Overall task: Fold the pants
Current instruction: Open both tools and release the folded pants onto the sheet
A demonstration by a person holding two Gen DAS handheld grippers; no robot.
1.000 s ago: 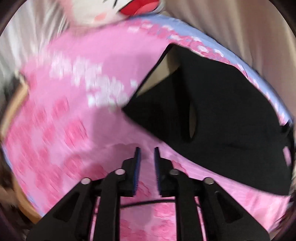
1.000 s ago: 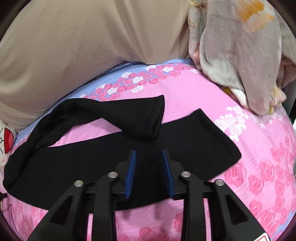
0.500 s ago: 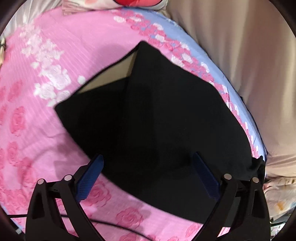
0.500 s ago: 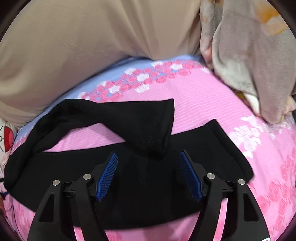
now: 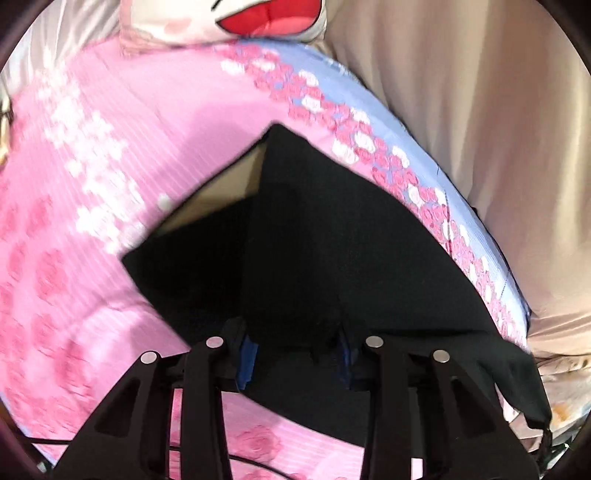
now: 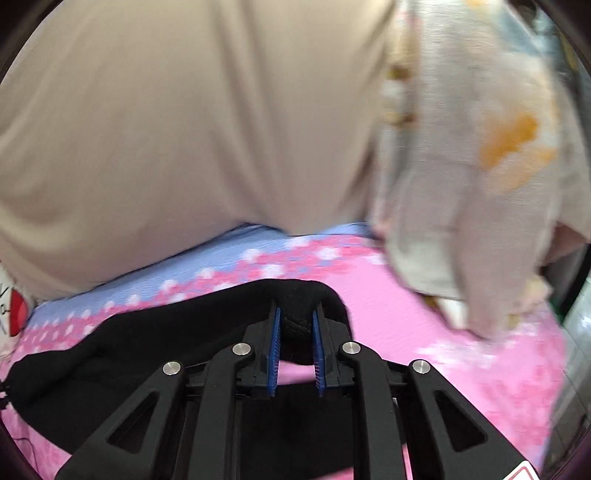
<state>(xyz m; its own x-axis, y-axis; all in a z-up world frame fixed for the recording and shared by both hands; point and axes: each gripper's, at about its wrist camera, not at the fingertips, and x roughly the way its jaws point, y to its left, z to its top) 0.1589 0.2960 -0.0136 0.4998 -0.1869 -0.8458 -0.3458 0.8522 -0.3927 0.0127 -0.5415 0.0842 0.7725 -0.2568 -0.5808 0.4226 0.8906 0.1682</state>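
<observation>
Black pants (image 5: 332, 258) lie spread on the bed's pink rose-print sheet (image 5: 92, 258), running along the far side near the blue flowered border (image 5: 369, 122) and the beige curtain (image 5: 480, 147). In the left wrist view the waist end sits to the left, its opening showing a pale lining, and the fabric stretches off to the right.

Left tongs (image 5: 295, 354) are down on the near edge of the pants, jaws closing, black cloth bunched between the blue pads (image 5: 246, 354); the right pad is mostly buried in fabric, and the cloth looks pinched between them.

Right tongs (image 6: 297, 332) are closing too, and here it's plain: a fold of black fabric is clamped between the two blue pads (image 6: 275, 350), pulled up into a hump above the sheet, pink showing just under it. The rest of the pants trail away to the left and lie beneath the tongs.

A cartoon cushion (image 5: 229, 18) with a red mouth sits at the far left end of the bed. A grey floral blanket (image 6: 480, 166) is heaped at the far right, blurred
</observation>
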